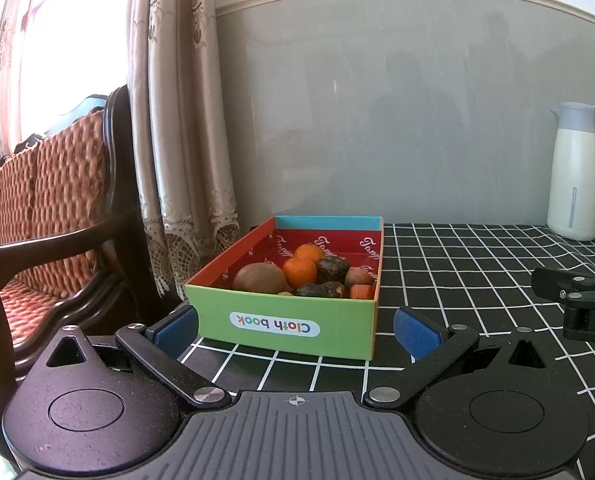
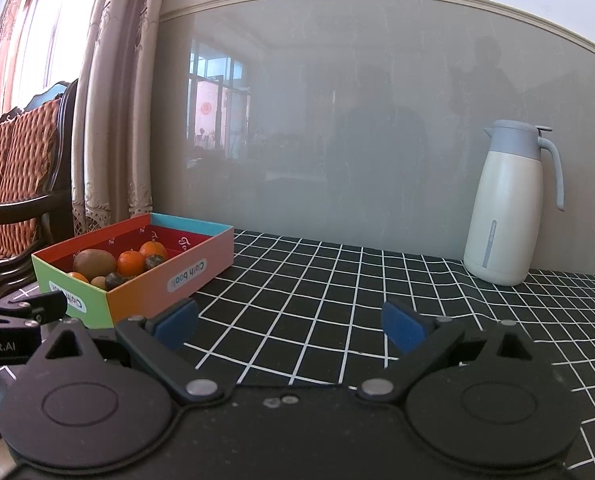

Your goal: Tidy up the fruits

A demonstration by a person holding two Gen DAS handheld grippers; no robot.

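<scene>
A colourful open box [image 1: 285,322] marked "Cloth book" stands on the checked tablecloth. In it lie a brown kiwi [image 1: 259,278], two oranges [image 1: 299,272], dark fruits [image 1: 331,270] and an orange piece [image 1: 361,291]. My left gripper [image 1: 295,330] is open and empty, just in front of the box's green wall. My right gripper [image 2: 289,324] is open and empty over the cloth, to the right of the box [image 2: 169,272]. The fruits show there too, with the kiwi [image 2: 94,262] at the left. The right gripper's body shows at the left wrist view's right edge [image 1: 577,300].
A white and grey thermos jug [image 2: 509,204] stands at the back right by the grey wall; it also shows in the left wrist view [image 1: 575,172]. A wooden chair with a woven cushion [image 1: 45,200] and curtains [image 1: 177,140] stand left of the table.
</scene>
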